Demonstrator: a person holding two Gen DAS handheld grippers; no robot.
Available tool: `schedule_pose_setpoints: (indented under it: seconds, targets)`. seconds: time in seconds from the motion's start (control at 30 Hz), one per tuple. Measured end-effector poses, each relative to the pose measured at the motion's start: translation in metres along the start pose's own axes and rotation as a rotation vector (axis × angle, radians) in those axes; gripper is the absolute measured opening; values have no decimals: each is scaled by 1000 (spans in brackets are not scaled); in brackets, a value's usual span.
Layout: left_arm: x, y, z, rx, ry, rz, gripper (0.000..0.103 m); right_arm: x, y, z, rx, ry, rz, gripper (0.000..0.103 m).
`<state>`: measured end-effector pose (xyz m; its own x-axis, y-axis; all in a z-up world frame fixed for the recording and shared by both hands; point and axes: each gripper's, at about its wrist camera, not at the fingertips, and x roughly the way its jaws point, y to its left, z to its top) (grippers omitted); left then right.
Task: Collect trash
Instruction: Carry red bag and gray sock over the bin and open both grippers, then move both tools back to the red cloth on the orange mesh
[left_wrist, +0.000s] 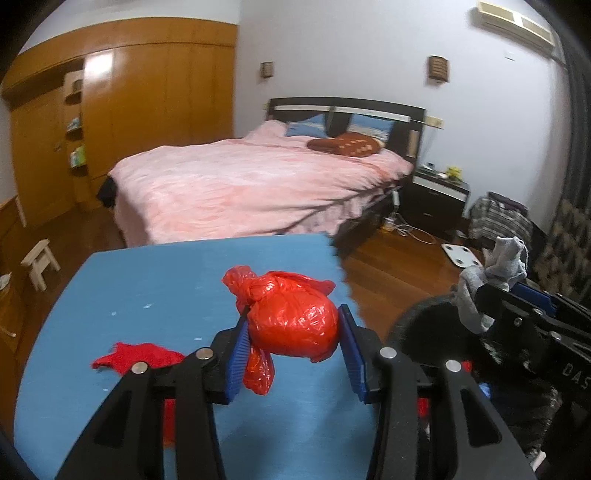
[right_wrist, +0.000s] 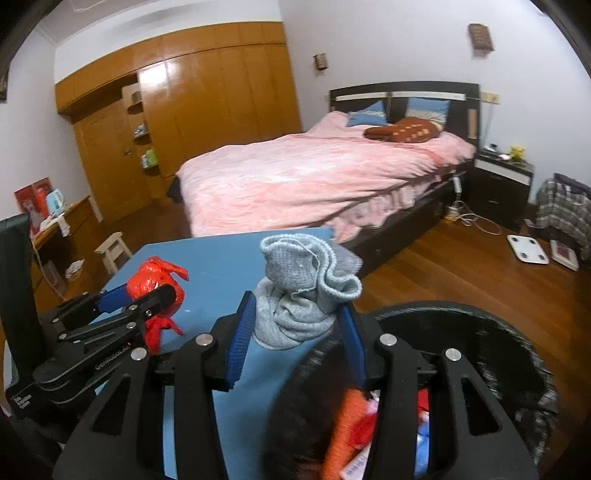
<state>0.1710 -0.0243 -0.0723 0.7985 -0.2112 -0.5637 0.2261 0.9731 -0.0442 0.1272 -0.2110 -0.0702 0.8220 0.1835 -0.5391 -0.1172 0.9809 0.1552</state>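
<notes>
My left gripper (left_wrist: 293, 332) is shut on a knotted red plastic bag (left_wrist: 291, 317) and holds it above the blue table (left_wrist: 147, 295). The bag also shows in the right wrist view (right_wrist: 153, 282). My right gripper (right_wrist: 295, 321) is shut on a crumpled grey sock (right_wrist: 306, 291), held over the table's right edge beside a black bin (right_wrist: 461, 332). The sock shows in the left wrist view (left_wrist: 487, 280). A red scrap (left_wrist: 140, 356) lies on the table at the near left.
The black bin (left_wrist: 424, 328) at the table's right holds red, orange and blue trash (right_wrist: 362, 424). A bed with a pink cover (left_wrist: 258, 184) stands behind the table. A small white stool (left_wrist: 38, 262) and a white scale (left_wrist: 461, 254) are on the wooden floor.
</notes>
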Motion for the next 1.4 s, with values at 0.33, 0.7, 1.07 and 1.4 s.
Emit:
schedule_pose_setpoints:
  seconds: [0.33, 0.7, 1.07, 1.4]
  targets:
    - [9, -81, -18, 91, 22, -134, 45, -30, -72, -28, 74, 5, -127, 44]
    - [34, -144, -30, 169, 67, -230, 45, -26, -132, -59, 155, 47, -222, 45]
    - [55, -167, -38, 193, 133, -283, 72, -31, -160, -71, 189, 38, -293, 73]
    - [49, -139, -29, 138, 106, -235, 89, -40, -154, -65, 195, 6, -321, 95]
